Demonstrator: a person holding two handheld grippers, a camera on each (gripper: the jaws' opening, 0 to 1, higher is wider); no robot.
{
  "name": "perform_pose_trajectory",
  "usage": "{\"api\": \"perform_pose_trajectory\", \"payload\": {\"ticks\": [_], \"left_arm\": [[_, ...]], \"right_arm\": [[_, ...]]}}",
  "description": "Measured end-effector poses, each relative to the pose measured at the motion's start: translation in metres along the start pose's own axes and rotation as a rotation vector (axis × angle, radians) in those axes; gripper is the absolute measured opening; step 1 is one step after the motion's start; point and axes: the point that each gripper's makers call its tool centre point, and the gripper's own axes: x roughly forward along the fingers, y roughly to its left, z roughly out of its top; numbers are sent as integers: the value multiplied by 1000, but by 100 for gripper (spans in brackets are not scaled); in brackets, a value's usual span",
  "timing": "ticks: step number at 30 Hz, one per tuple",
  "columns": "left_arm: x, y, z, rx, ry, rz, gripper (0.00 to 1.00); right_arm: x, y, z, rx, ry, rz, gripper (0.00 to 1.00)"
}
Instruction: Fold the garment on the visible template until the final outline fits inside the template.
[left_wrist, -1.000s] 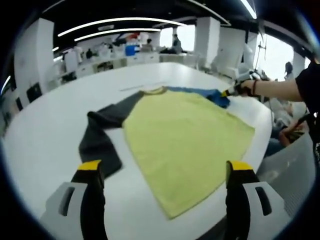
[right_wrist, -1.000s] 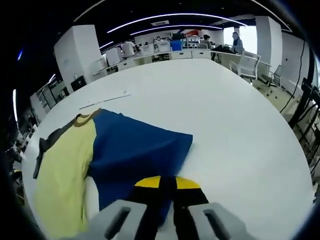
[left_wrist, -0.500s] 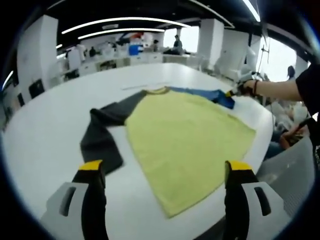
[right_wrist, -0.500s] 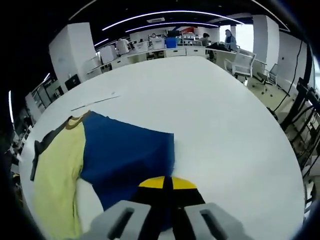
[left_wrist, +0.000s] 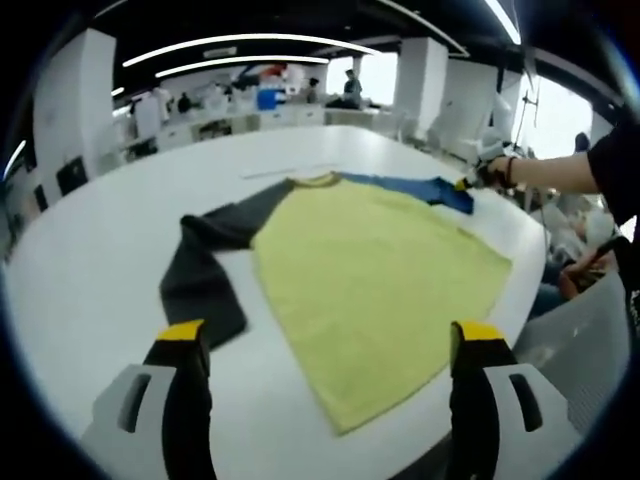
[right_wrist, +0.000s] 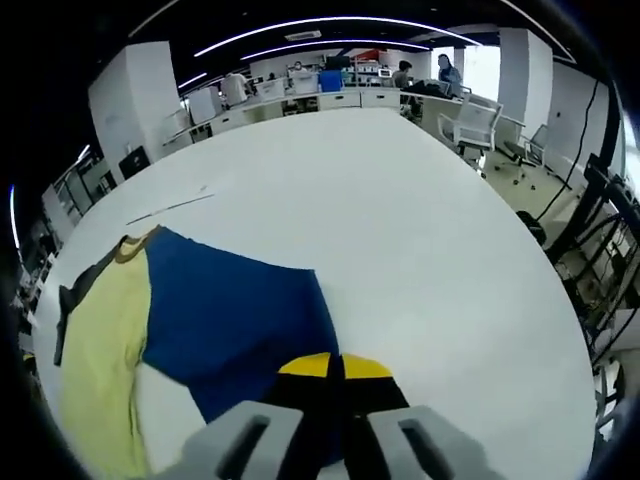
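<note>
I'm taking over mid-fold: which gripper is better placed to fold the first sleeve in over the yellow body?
Right. The right gripper is shut on the blue sleeve and could probably carry it straight over the yellow body. The left gripper is open, back from the shirt's near edge, with the dark sleeve ungrasped.

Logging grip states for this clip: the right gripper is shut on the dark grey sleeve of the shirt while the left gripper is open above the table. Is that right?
Not quite. The right gripper is shut on the blue sleeve, not the dark grey sleeve, as the right gripper view shows. The grey sleeve lies flat and untouched on the table in the left gripper view. The left gripper is open, as stated.
</note>
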Motion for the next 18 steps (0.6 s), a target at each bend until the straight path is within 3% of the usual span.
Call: {"api": "perform_pose_trajectory", "payload": {"ticks": [11, 18], "left_arm": [[0, 0, -2, -4, 8, 2, 96], [0, 1, 0, -1, 3, 4, 96]], "right_arm": [[3, -3, -4, -18, 26, -18, 0], [-9, 8, -3, -52, 13, -2, 21]]}}
